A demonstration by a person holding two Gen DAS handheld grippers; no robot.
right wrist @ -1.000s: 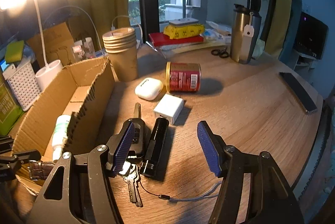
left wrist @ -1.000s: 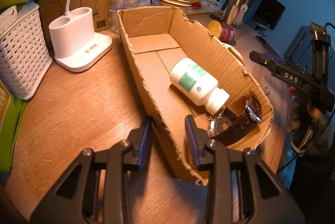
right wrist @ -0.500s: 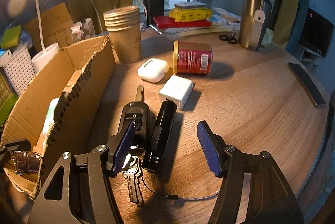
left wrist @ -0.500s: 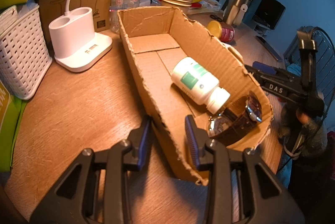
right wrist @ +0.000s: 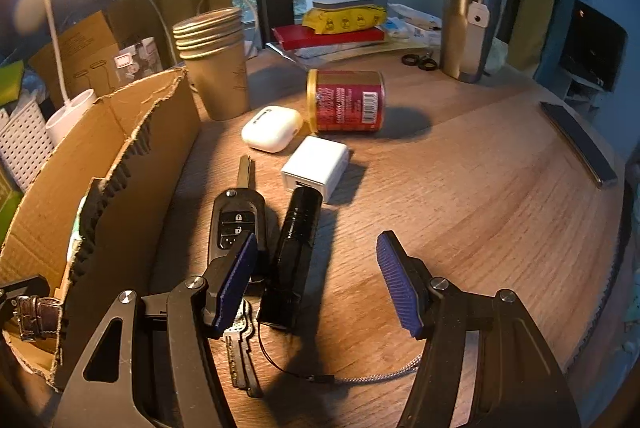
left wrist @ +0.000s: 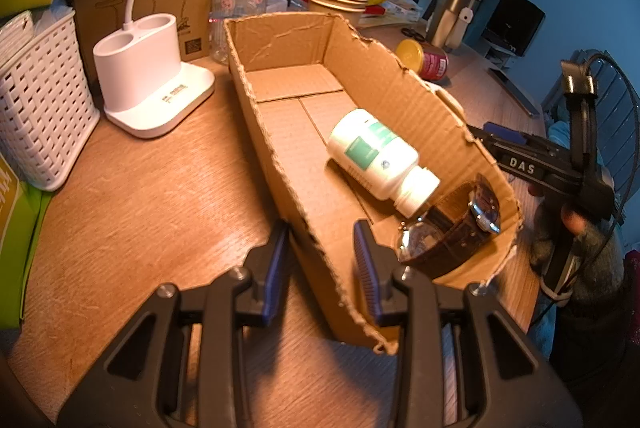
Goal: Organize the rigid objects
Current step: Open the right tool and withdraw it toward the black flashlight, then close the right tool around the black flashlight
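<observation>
A torn cardboard box (left wrist: 280,132) lies on the wooden table and holds a white pill bottle (left wrist: 380,160) and a brown-strapped watch (left wrist: 448,236). My left gripper (left wrist: 320,256) straddles the box's near wall, its jaws a little apart on either side of the cardboard. My right gripper (right wrist: 316,276) is open and low over the table. A black flashlight (right wrist: 296,256) lies between its fingers, nearer the left one. A car key (right wrist: 236,220) with house keys lies under the left finger (right wrist: 236,276). The box wall (right wrist: 120,164) stands to the left.
Beyond the flashlight lie a white charger cube (right wrist: 316,172), a white earbud case (right wrist: 272,128) and a red can (right wrist: 344,100) on its side. Stacked paper cups (right wrist: 216,68), a steel tumbler (right wrist: 468,32), a lamp base (left wrist: 148,76) and a white basket (left wrist: 40,100) stand around.
My right gripper has moved forward and down, so the flashlight now lies between its fingers. The left gripper and the box have not moved.
</observation>
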